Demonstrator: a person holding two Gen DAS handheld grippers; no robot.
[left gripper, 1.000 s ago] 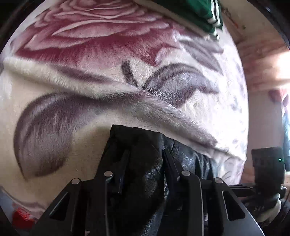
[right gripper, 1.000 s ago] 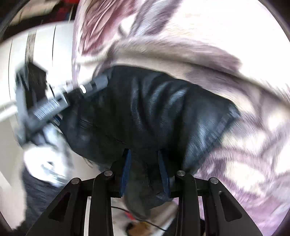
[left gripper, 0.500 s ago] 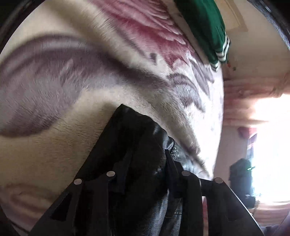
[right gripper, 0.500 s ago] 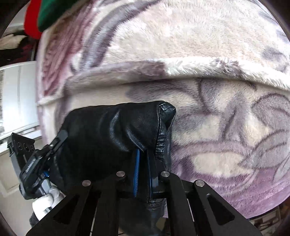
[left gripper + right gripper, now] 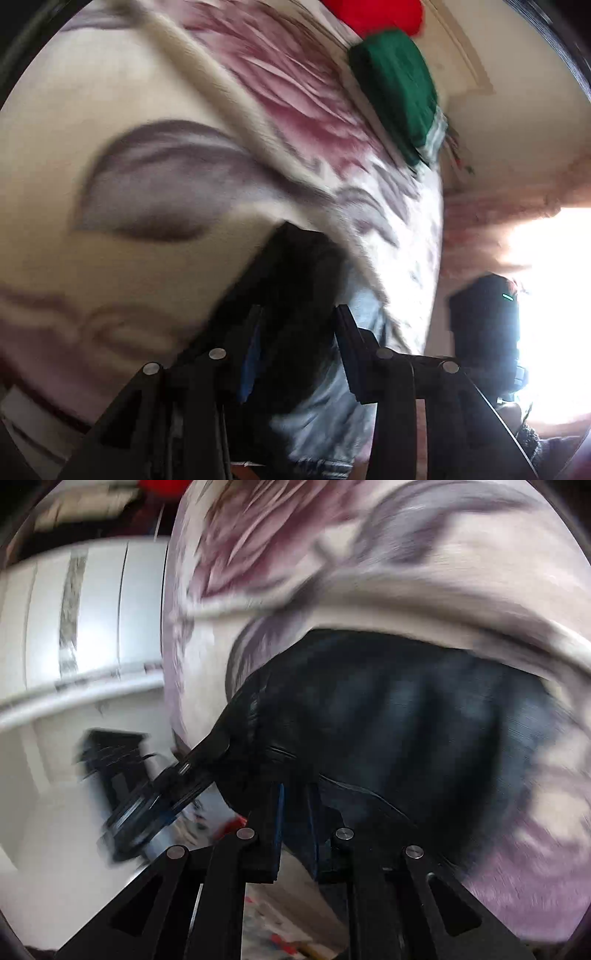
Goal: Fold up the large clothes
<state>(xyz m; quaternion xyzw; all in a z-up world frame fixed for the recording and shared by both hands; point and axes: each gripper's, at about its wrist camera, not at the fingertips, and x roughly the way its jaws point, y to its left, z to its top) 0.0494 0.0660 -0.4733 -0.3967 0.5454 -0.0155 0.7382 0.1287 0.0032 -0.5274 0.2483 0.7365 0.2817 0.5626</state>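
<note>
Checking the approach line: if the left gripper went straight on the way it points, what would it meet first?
The black leather garment already between the opening jaws of the left gripper; beyond it, probably the floral blanket, though blur hides depth.

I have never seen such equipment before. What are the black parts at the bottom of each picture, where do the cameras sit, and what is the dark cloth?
A person holds one hand-held tool in each hand; there is no robot arm. Each picture comes from a camera on one tool, looking along its two fingers. The left tool and right tool both have a black leather-like garment between their fingers, and both sets of jaws are opening. It lies over a flowered blanket. Farther back lie a folded green garment and something red. The pictures are blurred.
</note>
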